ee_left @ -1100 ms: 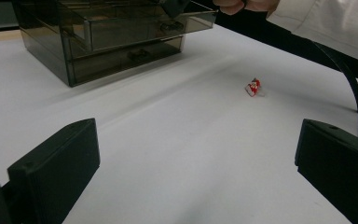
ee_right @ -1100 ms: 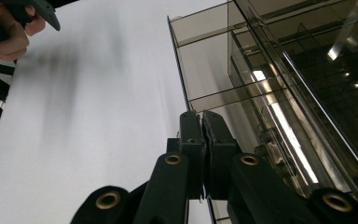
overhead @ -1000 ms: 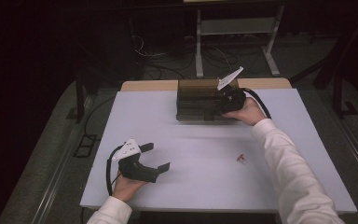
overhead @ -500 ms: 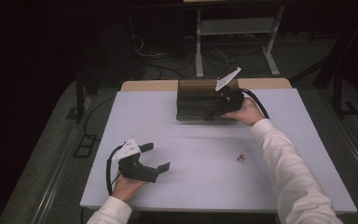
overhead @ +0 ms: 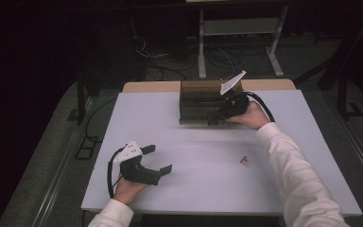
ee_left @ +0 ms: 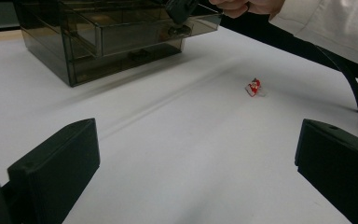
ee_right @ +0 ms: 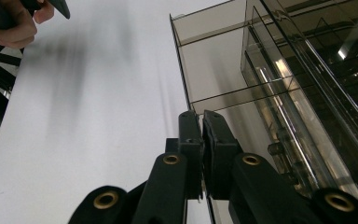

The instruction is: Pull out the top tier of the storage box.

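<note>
Sliding out toward six o'clock, the top drawer (overhead: 207, 105) of the smoky box (overhead: 196, 97) at the table's (overhead: 170, 118) twelve o'clock is pinched at its front by the shut right gripper (overhead: 217, 115). Left gripper (overhead: 158, 159) idles wide open, empty, at seven.

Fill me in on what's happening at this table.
A person works a smoky transparent drawer box at the far side of a white table. The right gripper is shut on the front edge of a drawer, which stands partly pulled out. The left gripper rests near the table's front edge with its jaws open, holding nothing. A small red and white item lies loose on the table, apart from both grippers.
</note>
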